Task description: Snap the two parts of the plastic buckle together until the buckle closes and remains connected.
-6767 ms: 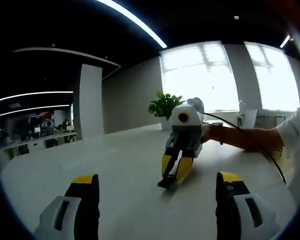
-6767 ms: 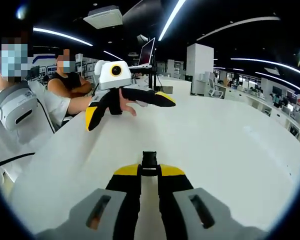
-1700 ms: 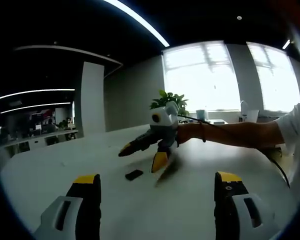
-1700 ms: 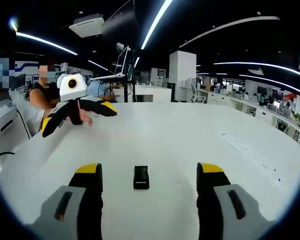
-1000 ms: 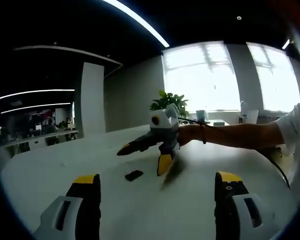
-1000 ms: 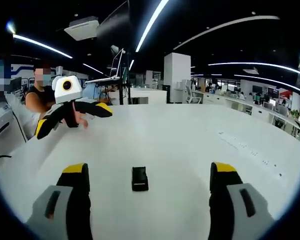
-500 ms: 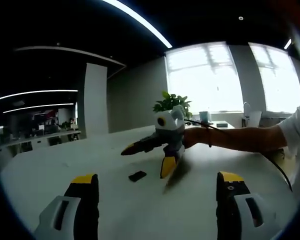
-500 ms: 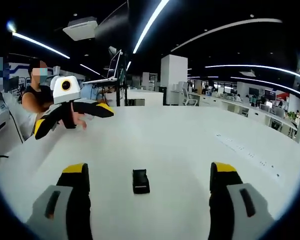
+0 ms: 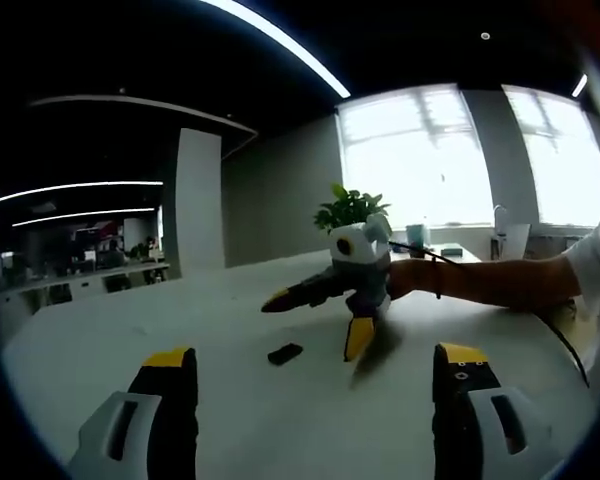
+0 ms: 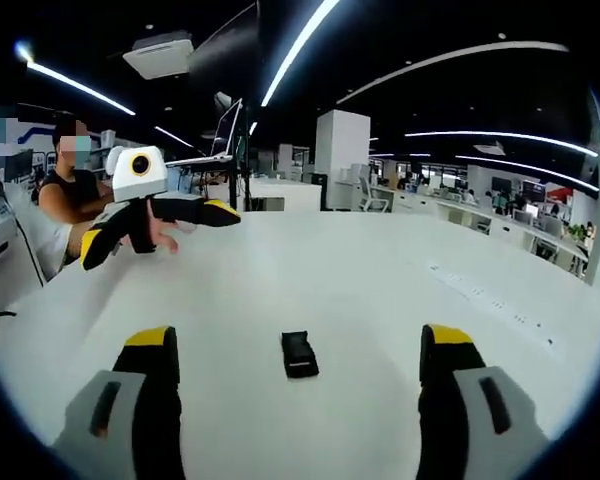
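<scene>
A small black plastic buckle point(image 10: 299, 354) lies flat on the white table point(image 10: 380, 270), in one piece as far as I can tell. It rests just ahead of my right gripper point(image 10: 298, 338), between the jaws, which stand wide open and do not touch it. In the left gripper view the buckle point(image 9: 285, 354) lies left of centre, well ahead of my open, empty left gripper point(image 9: 315, 372). The right gripper point(image 9: 317, 322) hovers open just behind and to the right of it. The left gripper point(image 10: 160, 228) is also open at the upper left, held above the table.
A person's forearm point(image 9: 480, 282) with a cable reaches in from the right. A potted plant point(image 9: 350, 208) stands at the table's far edge before bright windows. A seated person point(image 10: 70, 190) is at the far left, with desks and a monitor behind.
The right gripper was shut on the buckle earlier; it has since opened and drawn back, leaving the buckle on the table. Over the last second both views shifted slightly; the buckle stayed put.
</scene>
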Tool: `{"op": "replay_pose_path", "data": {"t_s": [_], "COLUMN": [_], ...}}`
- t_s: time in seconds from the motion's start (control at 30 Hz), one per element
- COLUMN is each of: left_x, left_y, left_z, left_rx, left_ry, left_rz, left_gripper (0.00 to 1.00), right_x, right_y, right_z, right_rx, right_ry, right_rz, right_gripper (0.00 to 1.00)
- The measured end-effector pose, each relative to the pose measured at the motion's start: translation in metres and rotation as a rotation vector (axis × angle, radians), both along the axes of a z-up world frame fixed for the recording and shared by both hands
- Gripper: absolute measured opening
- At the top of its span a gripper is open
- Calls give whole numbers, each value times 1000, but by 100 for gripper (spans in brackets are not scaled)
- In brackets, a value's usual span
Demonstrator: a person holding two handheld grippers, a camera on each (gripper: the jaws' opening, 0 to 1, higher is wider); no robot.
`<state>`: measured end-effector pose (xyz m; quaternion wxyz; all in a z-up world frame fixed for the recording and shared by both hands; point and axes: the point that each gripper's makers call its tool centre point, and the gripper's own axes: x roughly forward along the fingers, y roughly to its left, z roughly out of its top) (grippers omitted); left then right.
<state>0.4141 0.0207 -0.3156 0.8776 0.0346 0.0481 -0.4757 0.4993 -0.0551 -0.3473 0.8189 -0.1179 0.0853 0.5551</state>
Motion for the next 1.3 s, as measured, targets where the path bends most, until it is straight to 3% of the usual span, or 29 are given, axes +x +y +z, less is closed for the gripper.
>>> {"op": "replay_pose_path", "data": {"t_s": [0.27, 0.33, 0.63, 0.73, 1.1, 1.3], "left_x": [3, 3, 6, 6, 7, 6], "left_y": [4, 4, 7, 8, 9, 7], "left_z": [2, 2, 2, 2, 5, 4], "left_rx": [1, 0, -1, 5, -10, -1], "left_ry": [-6, -5, -2, -6, -4, -7], "left_rz": [19, 23, 31, 31, 32, 30], "left_gripper": [99, 99, 99, 99, 99, 99], "right_x": [-4, -5, -13, -17, -25, -23], "right_y": [-6, -8, -8, -6, 1, -8], "right_z": [3, 0, 0, -1, 2, 4], "right_rx": [28, 1, 5, -30, -37, -18], "right_ry": [25, 21, 27, 11, 9, 1], "right_rz": [-66, -80, -99, -86, -56, -105], "right_gripper": [100, 100, 100, 100, 100, 100]}}
